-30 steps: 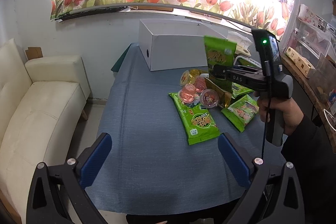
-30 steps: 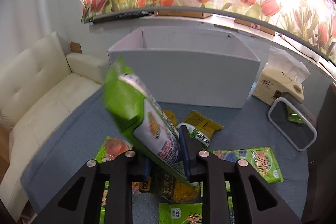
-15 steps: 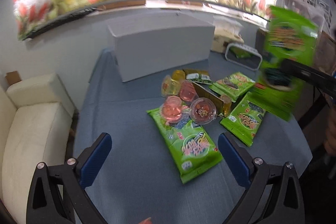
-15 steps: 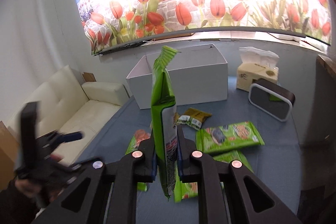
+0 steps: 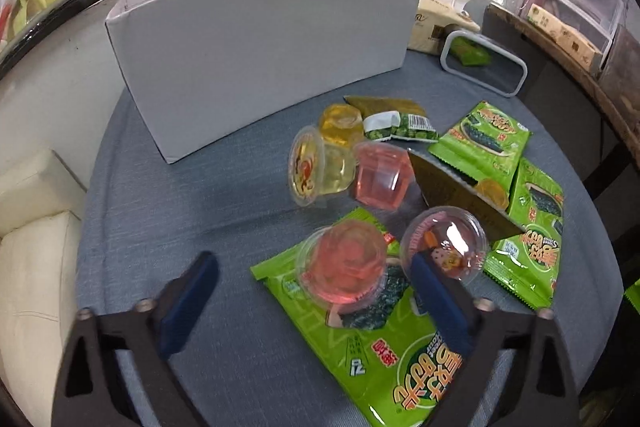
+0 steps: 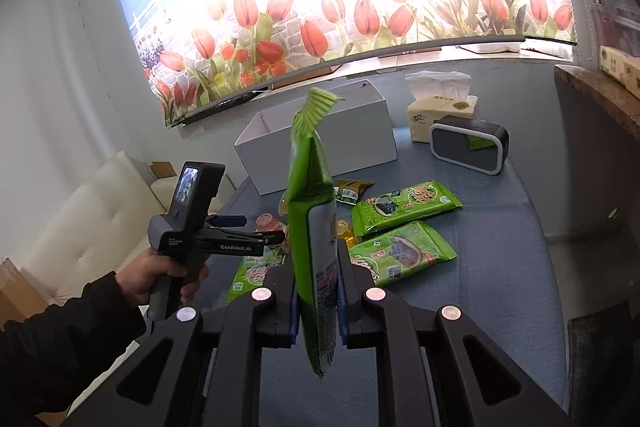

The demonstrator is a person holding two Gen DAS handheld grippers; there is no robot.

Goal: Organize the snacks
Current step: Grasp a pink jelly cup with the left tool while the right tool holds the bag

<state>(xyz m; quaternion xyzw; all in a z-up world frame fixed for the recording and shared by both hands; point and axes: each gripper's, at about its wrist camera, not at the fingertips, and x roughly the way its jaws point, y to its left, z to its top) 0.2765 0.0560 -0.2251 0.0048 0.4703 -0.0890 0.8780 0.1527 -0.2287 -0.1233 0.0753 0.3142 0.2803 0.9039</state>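
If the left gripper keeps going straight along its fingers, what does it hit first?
Most likely the pink jelly cup lying on the green snack packet: it sits between the left gripper's closing jaws, nothing pressed yet. Depth is unclear; the right finger may clip the neighbouring lidded jelly cup.

A lived-in home room, likely a sitting area: a cream tufted sofa [image 6: 92,211] stands just left of the blue-clothed table [image 6: 500,267], a tulip-print blind [image 6: 320,7] hangs behind it, and a tissue pack [image 6: 440,111] sits at its far edge.
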